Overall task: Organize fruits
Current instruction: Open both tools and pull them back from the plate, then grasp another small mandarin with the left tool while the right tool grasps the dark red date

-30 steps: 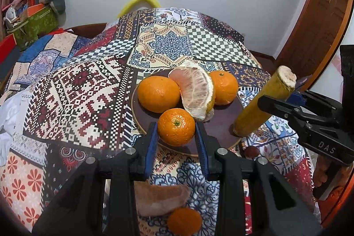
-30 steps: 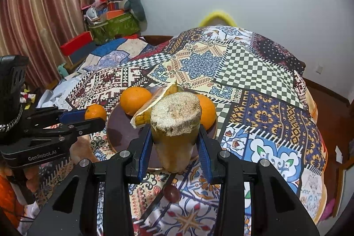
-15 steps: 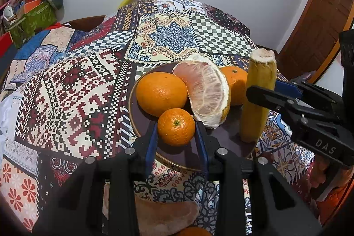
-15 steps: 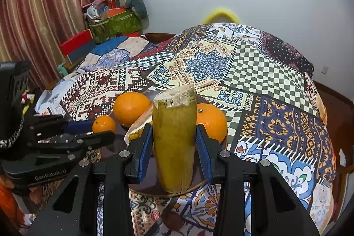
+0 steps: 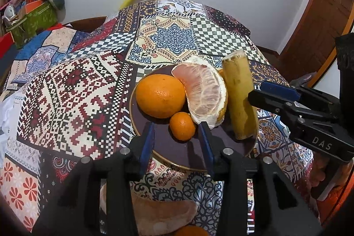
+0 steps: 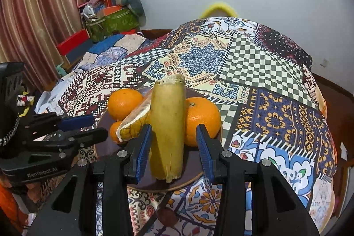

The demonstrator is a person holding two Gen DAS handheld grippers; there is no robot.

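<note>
The left claw (image 5: pixel 177 143) has let go: its blue pads stand apart with clear gaps either side of the small orange (image 5: pixel 182 126), which half a second ago was clamped between them and now sits on the dark plate (image 5: pixel 177 158) at lower centre of the left view. It rests just in front of the big orange (image 5: pixel 160 95) and beside the pomelo wedge (image 5: pixel 204 93).

The right claw (image 6: pixel 173 145) looks freed too; the banana piece (image 6: pixel 167 125), gripped and carried tilted a second ago, stands between its pads with daylight on the right side and its lower end down on the plate near the rim. The left pad sits very close, so I can't swear it's clear. Behind it, right of centre, a second big orange (image 6: pixel 202 119).

So both fruits seem delivered. Off the plate, at the bottom edge of the left view, a peeled segment (image 5: pixel 159 211) and another orange (image 5: pixel 190 230) lie on the patterned cloth (image 5: pixel 73 98), likely next
</note>
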